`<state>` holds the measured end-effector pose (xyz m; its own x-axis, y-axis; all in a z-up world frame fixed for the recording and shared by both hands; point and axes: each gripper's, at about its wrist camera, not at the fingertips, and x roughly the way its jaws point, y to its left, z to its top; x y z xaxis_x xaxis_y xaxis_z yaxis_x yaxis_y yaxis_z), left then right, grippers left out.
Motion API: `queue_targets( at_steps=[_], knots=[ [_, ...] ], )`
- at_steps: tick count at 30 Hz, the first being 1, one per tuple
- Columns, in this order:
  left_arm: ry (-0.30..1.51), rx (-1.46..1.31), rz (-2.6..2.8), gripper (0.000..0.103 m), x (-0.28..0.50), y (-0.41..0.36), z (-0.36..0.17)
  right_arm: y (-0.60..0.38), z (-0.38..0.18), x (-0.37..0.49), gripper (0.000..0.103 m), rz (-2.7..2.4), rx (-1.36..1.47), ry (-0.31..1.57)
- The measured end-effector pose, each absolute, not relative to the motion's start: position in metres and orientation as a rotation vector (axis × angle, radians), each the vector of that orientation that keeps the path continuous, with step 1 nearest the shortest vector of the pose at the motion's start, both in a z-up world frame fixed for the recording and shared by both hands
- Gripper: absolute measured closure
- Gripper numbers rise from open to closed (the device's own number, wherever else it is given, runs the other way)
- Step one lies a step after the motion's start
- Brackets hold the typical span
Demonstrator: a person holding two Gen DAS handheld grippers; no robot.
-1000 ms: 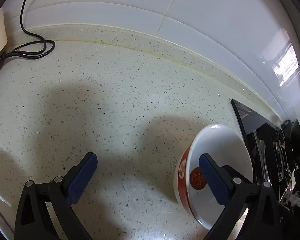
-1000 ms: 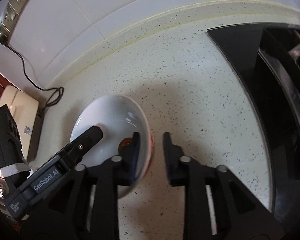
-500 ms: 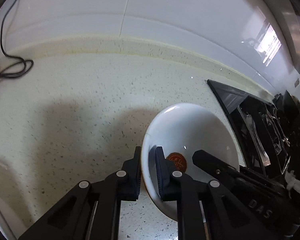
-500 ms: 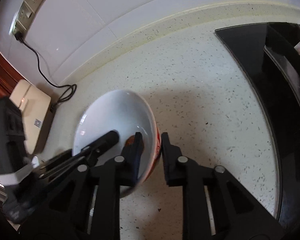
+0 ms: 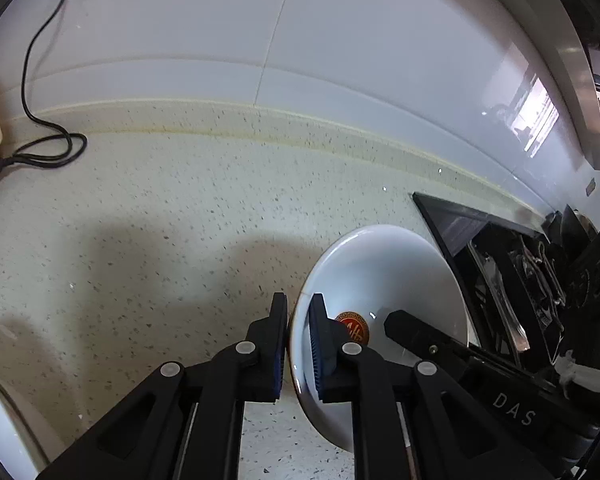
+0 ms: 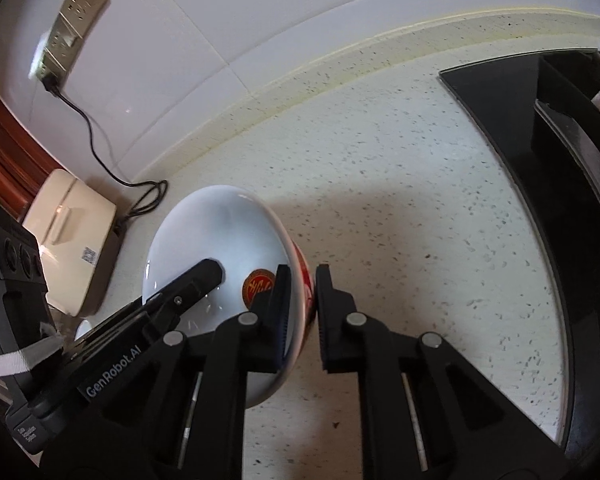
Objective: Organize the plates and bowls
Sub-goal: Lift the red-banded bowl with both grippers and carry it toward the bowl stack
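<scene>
Both grippers are clamped on the same bowl (image 5: 380, 276), one on each side of its rim. The bowl is white inside with a round red and gold emblem at the bottom and red decoration on the outer wall.

Left wrist view: the left gripper (image 5: 299, 344) has its two fingers pinched onto the near left rim, one blue pad inside the bowl and one outside, the wall between them. The bowl sits at about 4 o'clock in this view, tilted, over the speckled countertop (image 5: 160, 220). One finger of the right gripper reaches into the bowl from 4 o'clock (the lettering "DAS" shows on its body). The black stove top (image 5: 500, 260) lies beyond the bowl at 3 o'clock. A black cable (image 5: 40, 148) is coiled on the counter at 10 o'clock, below the white tiled wall (image 5: 220, 40).

Right wrist view: the right gripper (image 6: 303, 312) is closed on the bowl's rim nearest the stove, inner finger over the white interior, outer finger against the red-patterned outside. The bowl occupies the centre left, around 8 o'clock. The left gripper's finger enters it from 8 o'clock. A cream-coloured appliance (image 6: 72, 236) stands at 9 o'clock, its cable running up to a wall socket (image 6: 74, 24) at 11 o'clock.

Whether the bowl's base touches the counter cannot be told.
</scene>
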<state>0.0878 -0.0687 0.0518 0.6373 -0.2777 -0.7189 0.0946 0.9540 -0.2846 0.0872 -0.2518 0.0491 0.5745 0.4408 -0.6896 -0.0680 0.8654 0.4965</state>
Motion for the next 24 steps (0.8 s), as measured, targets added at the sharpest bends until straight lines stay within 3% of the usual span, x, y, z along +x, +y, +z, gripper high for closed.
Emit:
queue_targets(
  at_steps=[24],
  knots=[
    [0.68, -0.241, -0.12, 0.09, 0.05, -0.031, 0.079, -0.213, 0.064, 0.08, 0.088, 0.493, 0.405, 0.818]
  ],
)
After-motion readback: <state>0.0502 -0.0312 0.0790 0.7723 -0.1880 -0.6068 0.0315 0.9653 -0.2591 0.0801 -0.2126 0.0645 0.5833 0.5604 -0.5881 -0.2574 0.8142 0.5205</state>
